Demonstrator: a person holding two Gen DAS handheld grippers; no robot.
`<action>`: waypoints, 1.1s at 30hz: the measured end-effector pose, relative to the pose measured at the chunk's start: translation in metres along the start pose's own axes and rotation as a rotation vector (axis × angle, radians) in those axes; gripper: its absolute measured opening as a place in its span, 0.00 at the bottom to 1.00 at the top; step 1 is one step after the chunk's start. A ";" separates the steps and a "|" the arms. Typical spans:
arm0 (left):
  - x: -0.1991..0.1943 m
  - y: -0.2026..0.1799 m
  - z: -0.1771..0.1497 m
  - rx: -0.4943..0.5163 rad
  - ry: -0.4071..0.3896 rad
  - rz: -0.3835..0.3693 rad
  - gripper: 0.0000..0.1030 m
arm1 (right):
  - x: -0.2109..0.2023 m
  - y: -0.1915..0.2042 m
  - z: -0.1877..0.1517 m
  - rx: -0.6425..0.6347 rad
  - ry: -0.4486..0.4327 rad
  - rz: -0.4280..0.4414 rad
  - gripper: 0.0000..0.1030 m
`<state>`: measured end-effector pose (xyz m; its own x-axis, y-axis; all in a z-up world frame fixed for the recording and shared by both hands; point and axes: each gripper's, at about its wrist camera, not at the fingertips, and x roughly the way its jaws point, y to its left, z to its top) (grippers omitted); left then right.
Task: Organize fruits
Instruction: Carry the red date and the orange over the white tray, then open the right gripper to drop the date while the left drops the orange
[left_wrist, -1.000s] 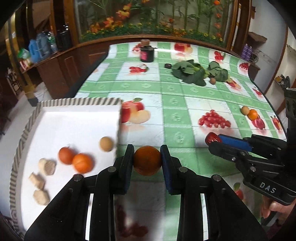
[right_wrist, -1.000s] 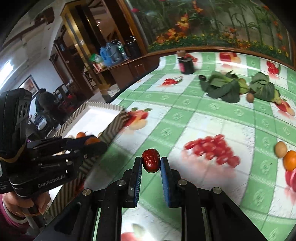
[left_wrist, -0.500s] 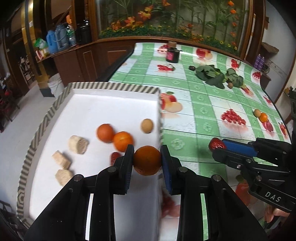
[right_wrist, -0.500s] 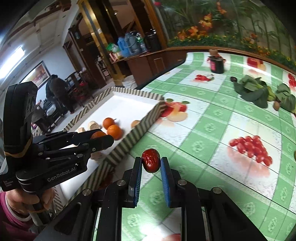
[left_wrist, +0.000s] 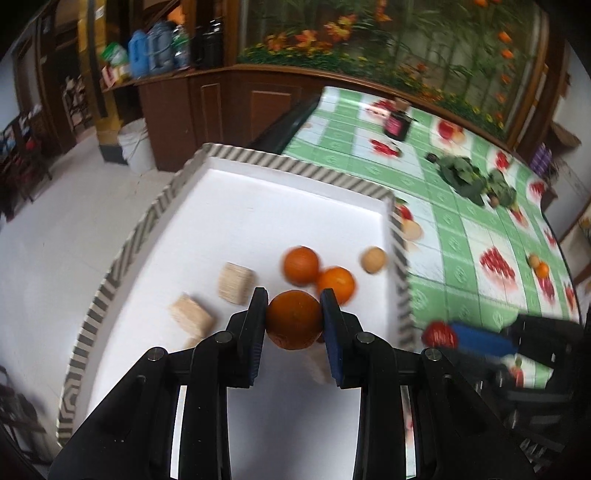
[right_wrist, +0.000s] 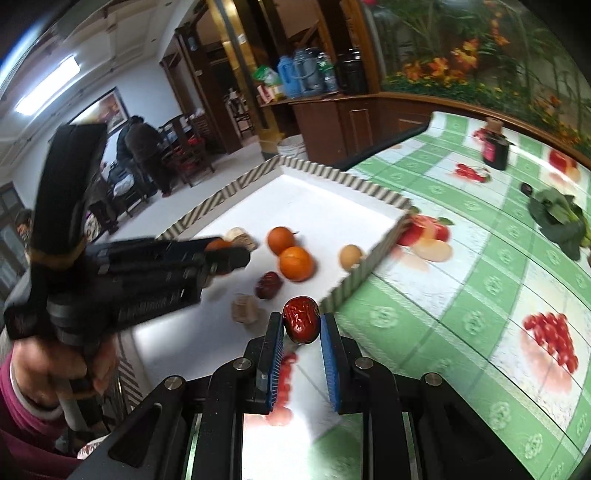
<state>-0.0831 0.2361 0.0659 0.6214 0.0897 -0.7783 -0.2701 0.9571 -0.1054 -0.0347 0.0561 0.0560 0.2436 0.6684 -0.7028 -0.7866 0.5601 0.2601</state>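
My left gripper (left_wrist: 294, 319) is shut on an orange (left_wrist: 294, 318) and holds it above the white tray (left_wrist: 258, 206) with the striped rim. In the tray lie two oranges (left_wrist: 317, 273), a small tan fruit (left_wrist: 373, 259), a red date (right_wrist: 269, 284) and several beige blocks (left_wrist: 235, 283). My right gripper (right_wrist: 301, 325) is shut on a wrinkled red date (right_wrist: 301, 319) and hovers at the tray's near right rim (right_wrist: 354, 280). The left gripper also shows in the right wrist view (right_wrist: 221, 258), over the tray.
The green checked tablecloth (right_wrist: 480, 280) with fruit prints runs to the right. On it are leafy greens (right_wrist: 557, 218), a dark jar (right_wrist: 495, 147), and a small tan fruit and orange (left_wrist: 538, 266) far right. The tray overhangs the table's left edge above the floor.
Both grippers have moved left. The left one now holds its orange over the tray's middle. The right one has brought the date to the tray's rim.
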 end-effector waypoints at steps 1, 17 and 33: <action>0.000 0.004 0.002 -0.008 0.000 0.004 0.28 | 0.003 0.004 0.001 -0.009 0.006 0.005 0.19; 0.038 0.030 0.035 -0.064 0.014 0.068 0.28 | 0.060 0.029 0.025 -0.182 0.131 -0.069 0.19; 0.063 0.035 0.035 -0.074 0.084 0.093 0.28 | 0.067 0.032 0.019 -0.174 0.144 -0.014 0.22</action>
<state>-0.0274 0.2846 0.0354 0.5286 0.1503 -0.8355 -0.3787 0.9226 -0.0736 -0.0327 0.1276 0.0295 0.1812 0.5777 -0.7959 -0.8730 0.4671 0.1403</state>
